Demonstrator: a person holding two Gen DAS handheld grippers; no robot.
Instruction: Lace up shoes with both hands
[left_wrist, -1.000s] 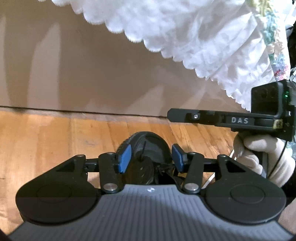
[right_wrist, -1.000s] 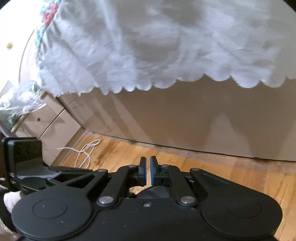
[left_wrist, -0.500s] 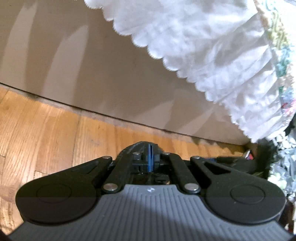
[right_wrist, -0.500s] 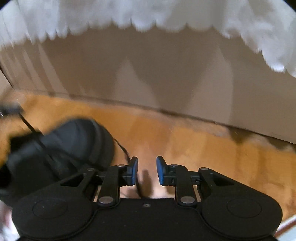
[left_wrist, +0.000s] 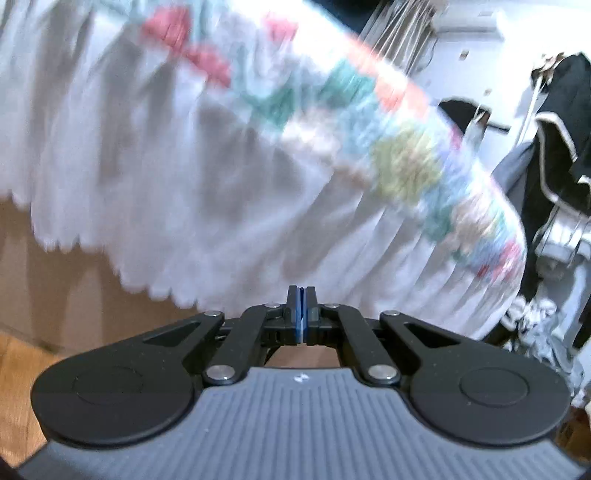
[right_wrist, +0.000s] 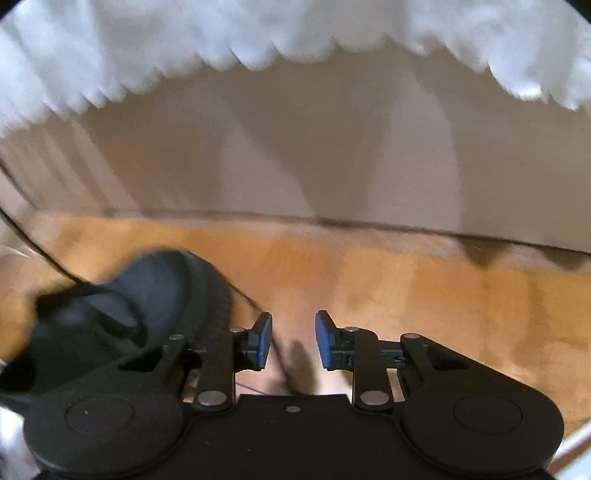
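A black shoe (right_wrist: 122, 314) lies on the wooden floor (right_wrist: 406, 280) at the lower left of the right wrist view, blurred by motion. A black shoelace (right_wrist: 33, 251) runs taut from its top up and out past the left edge. My right gripper (right_wrist: 293, 339) stands open just right of the shoe's toe, nothing between its blue pads. In the left wrist view my left gripper (left_wrist: 301, 310) is shut and raised, pointing at the bedding; the shoe is out of that view and the lace at the pads is hidden.
A white scalloped bed skirt (right_wrist: 295, 33) hangs over a beige bed base (right_wrist: 332, 147) behind the shoe. In the left wrist view a flowered bedspread (left_wrist: 369, 122) and dark hanging clothes (left_wrist: 554, 140) fill the right side.
My left gripper shut at the shoe and has swung upward, so its view left the floor for the bedding. The right gripper opened and dropped beside the shoe.
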